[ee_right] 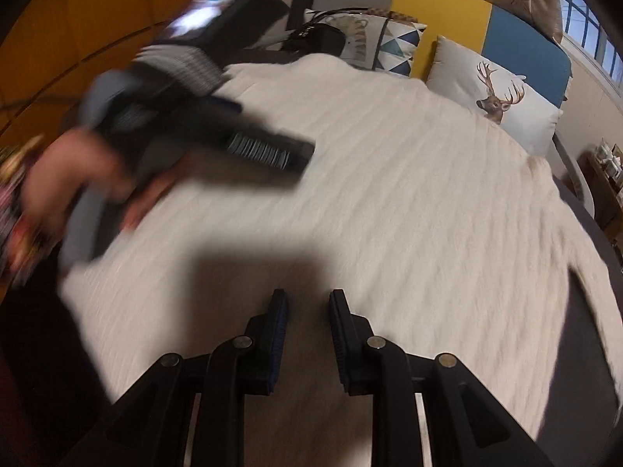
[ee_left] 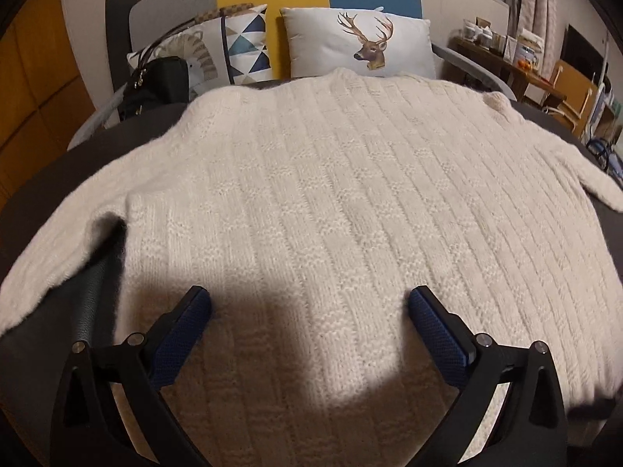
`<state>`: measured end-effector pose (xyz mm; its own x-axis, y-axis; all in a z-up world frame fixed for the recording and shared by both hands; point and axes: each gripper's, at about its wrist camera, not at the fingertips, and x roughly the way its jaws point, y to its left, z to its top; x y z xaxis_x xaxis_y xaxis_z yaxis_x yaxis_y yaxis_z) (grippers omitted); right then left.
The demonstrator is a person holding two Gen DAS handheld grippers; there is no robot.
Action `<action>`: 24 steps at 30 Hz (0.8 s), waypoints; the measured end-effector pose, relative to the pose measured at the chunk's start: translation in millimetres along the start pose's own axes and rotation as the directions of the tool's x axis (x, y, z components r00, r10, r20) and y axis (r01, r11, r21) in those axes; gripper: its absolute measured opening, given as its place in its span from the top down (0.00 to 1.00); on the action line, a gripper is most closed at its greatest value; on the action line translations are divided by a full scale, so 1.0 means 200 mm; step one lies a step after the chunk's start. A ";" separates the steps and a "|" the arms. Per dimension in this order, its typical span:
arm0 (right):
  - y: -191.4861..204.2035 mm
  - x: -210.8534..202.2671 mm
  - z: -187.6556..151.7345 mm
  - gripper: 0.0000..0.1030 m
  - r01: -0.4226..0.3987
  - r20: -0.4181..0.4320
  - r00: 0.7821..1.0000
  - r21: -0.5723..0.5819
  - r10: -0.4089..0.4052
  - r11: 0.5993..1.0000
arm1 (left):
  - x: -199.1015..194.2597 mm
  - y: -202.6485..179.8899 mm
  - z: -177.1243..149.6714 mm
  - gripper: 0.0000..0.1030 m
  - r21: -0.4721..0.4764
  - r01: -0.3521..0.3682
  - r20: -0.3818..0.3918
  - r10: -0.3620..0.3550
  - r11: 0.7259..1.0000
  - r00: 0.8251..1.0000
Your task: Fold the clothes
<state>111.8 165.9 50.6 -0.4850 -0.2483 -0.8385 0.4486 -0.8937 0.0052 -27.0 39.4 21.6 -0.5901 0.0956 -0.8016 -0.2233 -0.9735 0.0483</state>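
Observation:
A cream knitted sweater point(ee_left: 319, 194) lies spread flat on a dark sofa seat point(ee_left: 128, 132), sleeves out to both sides. My left gripper point(ee_left: 309, 303) is wide open, hovering just above the sweater's near hem with nothing between its blue pads. In the right wrist view the same sweater point(ee_right: 409, 202) fills the middle. My right gripper point(ee_right: 307, 303) is open by a narrow gap and empty, above the near part of the sweater. The left gripper and the hand that holds it show there blurred at the left point(ee_right: 268, 151), over the sweater.
A deer cushion point(ee_left: 362, 43) and a triangle-pattern cushion point(ee_left: 233, 46) lean on the grey, yellow and blue sofa back. A black handbag point(ee_left: 155, 85) sits at the seat's far left. A wooden side table point(ee_left: 502, 58) with small items stands to the right.

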 end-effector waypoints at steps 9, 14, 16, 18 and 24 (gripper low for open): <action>-0.17 -0.34 -0.32 0.78 -0.107 0.071 0.993 0.202 0.095 0.974 | 0.01 -0.02 0.00 0.00 0.006 -0.009 0.006 0.009 1.000 1.000; -0.48 -0.28 -0.17 0.78 0.137 0.081 0.981 0.365 -0.178 0.921 | 0.01 -0.03 -0.01 0.00 0.013 -0.022 0.008 0.022 1.000 1.000; -0.53 -0.21 -0.14 0.78 0.129 0.062 0.984 0.389 -0.165 0.912 | 0.00 -0.03 -0.02 0.00 0.016 -0.026 0.009 0.025 1.000 1.000; -0.53 -0.14 -0.18 0.78 0.120 0.000 0.991 0.381 -0.130 0.917 | 0.00 -0.02 -0.02 0.00 0.012 -0.021 0.008 0.021 1.000 1.000; -0.39 -0.30 -0.48 0.77 0.141 -0.010 0.990 0.237 -0.142 0.961 | 0.01 -0.02 -0.01 0.00 0.008 -0.011 0.003 0.011 1.000 1.000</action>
<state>178.1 286.5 47.4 -0.5366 -0.1149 -0.8360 0.1848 -0.9826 0.0164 -26.1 42.5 17.7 -0.5952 0.0853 -0.7991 -0.2225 -0.9730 0.0619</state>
